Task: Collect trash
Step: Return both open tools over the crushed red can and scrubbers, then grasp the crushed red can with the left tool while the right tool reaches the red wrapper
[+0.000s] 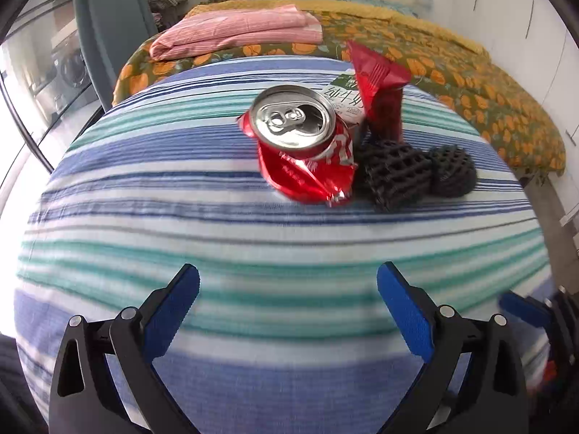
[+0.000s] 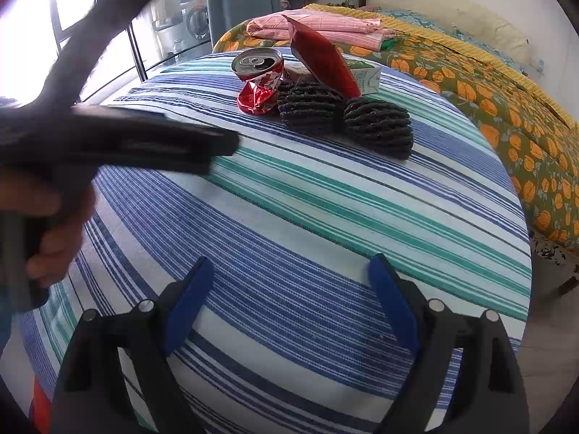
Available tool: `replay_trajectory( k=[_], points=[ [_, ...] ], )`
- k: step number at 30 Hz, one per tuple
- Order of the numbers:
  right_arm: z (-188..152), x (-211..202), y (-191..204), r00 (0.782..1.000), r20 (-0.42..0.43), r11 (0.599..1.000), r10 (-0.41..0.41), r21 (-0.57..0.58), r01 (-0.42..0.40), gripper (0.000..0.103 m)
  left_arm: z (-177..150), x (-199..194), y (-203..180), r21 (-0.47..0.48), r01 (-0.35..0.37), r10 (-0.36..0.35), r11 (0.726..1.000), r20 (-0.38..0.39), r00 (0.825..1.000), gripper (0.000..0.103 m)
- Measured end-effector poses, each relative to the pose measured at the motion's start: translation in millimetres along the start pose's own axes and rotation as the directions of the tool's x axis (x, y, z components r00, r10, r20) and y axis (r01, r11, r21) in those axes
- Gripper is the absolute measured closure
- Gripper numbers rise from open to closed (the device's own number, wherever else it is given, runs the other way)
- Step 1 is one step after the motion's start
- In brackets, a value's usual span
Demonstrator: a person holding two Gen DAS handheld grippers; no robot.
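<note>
Five bits of trash cluster mid-bed on the striped sheet point(image 1: 144, 217): a dented can point(image 1: 300, 133), red wrapper point(image 1: 380, 72), carton point(image 1: 343, 101) and two black foam nets point(image 1: 419, 173). Left gripper point(image 1: 288, 282) and right gripper point(image 2: 290, 271) both gape wide, empty, well short. The can is likely light, thin, slippery; pinch its sides.

The left wrist camera is looking low along its fingers point(image 1: 188, 289) across the striped cloth point(image 1: 144, 217), facing the can point(image 1: 296, 126) head-on from fairly near. The right wrist camera is sitting farther back and to the right, looking across the cloth point(image 2: 325, 235) at the can point(image 2: 258, 63). Both are sharing the can, the black nets point(image 1: 398, 177) point(image 2: 311, 108) and the bed point(image 1: 488, 83) point(image 2: 470, 83) behind.
</note>
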State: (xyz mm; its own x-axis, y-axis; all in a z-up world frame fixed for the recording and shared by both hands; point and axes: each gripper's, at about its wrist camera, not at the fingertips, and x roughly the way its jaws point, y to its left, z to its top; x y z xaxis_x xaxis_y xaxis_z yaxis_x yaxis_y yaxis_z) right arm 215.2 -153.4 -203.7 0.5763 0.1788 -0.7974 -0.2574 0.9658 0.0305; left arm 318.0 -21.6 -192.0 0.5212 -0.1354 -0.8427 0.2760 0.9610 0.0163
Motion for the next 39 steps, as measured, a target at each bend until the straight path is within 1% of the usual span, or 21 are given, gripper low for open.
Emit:
replay_trajectory(
  k=[2,3,5,9,13,15,17,19,20,21,22,24,28,30,31,32,33,35,39],
  points=[
    [-1.0,0.2,0.4,1.0,0.003,1.0,-0.002,0.001,0.002,0.017,10.0,14.2,-3.0,0.016,-0.019,0.019,1.0,-0.002,1.0,0.005],
    [-1.0,0.4,0.2,1.0,0.004,1.0,-0.001,0.002,0.001,0.017,14.2,16.9,-2.2,0.012,-0.016,0.016,1.0,0.011,1.0,0.005],
    [-2.6,-1.0,1.1,1.0,0.006,1.0,0.0,0.003,0.0,0.017,24.6,24.2,0.3,-0.001,-0.017,0.017,1.0,0.014,1.0,0.005],
    [-2.9,-1.5,1.7,1.0,0.007,1.0,-0.001,0.002,0.001,0.017,40.1,32.5,10.5,-0.042,-0.045,0.046,0.998,0.017,0.999,0.005],
    [-3.3,-2.3,2.5,1.0,0.008,1.0,-0.001,0.002,0.001,0.017,39.0,30.6,40.1,-0.114,-0.048,0.049,0.992,0.004,0.999,0.005],
    [-2.8,-2.3,3.0,1.0,0.008,1.0,-0.002,0.001,0.002,0.017,32.8,27.4,53.5,-0.12,-0.064,0.065,0.991,0.003,0.998,0.005],
    [-3.1,-2.6,2.9,1.0,0.008,1.0,-0.002,0.001,0.002,0.017,27.0,22.8,60.7,-0.102,-0.043,0.044,0.994,0.008,0.999,0.005],
    [-3.4,-2.7,2.9,1.0,0.008,1.0,-0.002,0.001,0.002,0.017,24.5,19.7,58.7,-0.06,0.015,-0.014,0.998,0.018,1.0,0.005],
    [-3.6,-2.7,3.0,1.0,0.008,1.0,-0.002,0.001,0.002,0.017,25.1,19.9,55.6,-0.038,0.031,-0.03,0.999,0.021,0.999,0.005],
    [-3.6,-2.8,3.0,1.0,0.008,1.0,-0.002,0.001,0.002,0.017,26.2,20.9,51.2,-0.009,0.036,-0.036,0.999,0.025,0.999,0.005],
    [-3.5,-3.4,3.1,1.0,0.008,1.0,-0.003,0.001,0.003,0.017,30.9,24.0,44.1,0.031,0.024,-0.025,0.999,0.03,0.999,0.005],
    [-3.8,-3.5,3.2,1.0,0.008,1.0,-0.002,0.001,0.002,0.017,41.6,34.4,35.2,0.081,0.02,-0.021,0.997,0.02,1.0,0.005],
    [-4.1,-3.6,3.3,1.0,0.009,1.0,-0.003,0.001,0.003,0.017,63.5,48.6,34.8,0.042,0.063,-0.063,0.997,0.016,0.998,0.005],
    [-4.1,-3.6,3.2,1.0,0.009,1.0,-0.003,0.001,0.003,0.017,68.1,51.9,36.0,0.03,0.07,-0.071,0.997,0.024,0.997,0.01],
    [-4.1,-3.6,3.2,1.0,0.009,1.0,-0.003,0.001,0.003,0.017,69.2,51.7,34.9,0.035,0.062,-0.063,0.997,0.031,0.998,0.02],
    [-4.2,-3.6,3.1,1.0,0.009,1.0,-0.003,0.001,0.003,0.017,69.2,50.9,34.2,0.047,0.049,-0.051,0.998,0.039,0.998,0.035],
    [-4.2,-3.6,3.1,1.0,0.009,1.0,-0.003,0.001,0.003,0.017,68.2,48.6,34.4,0.053,0.045,-0.047,0.998,0.049,0.998,0.044],
    [-4.2,-3.6,3.0,1.0,0.009,1.0,-0.003,0.001,0.003,0.017,64.6,44.0,38.9,0.031,0.059,-0.06,0.998,0.042,0.997,0.043],
    [-4.3,-3.6,3.2,1.0,0.009,1.0,-0.003,0.0,0.003,0.017,43.3,21.1,53.9,-0.001,0.051,-0.051,0.999,0.045,0.998,0.043]
  ],
)
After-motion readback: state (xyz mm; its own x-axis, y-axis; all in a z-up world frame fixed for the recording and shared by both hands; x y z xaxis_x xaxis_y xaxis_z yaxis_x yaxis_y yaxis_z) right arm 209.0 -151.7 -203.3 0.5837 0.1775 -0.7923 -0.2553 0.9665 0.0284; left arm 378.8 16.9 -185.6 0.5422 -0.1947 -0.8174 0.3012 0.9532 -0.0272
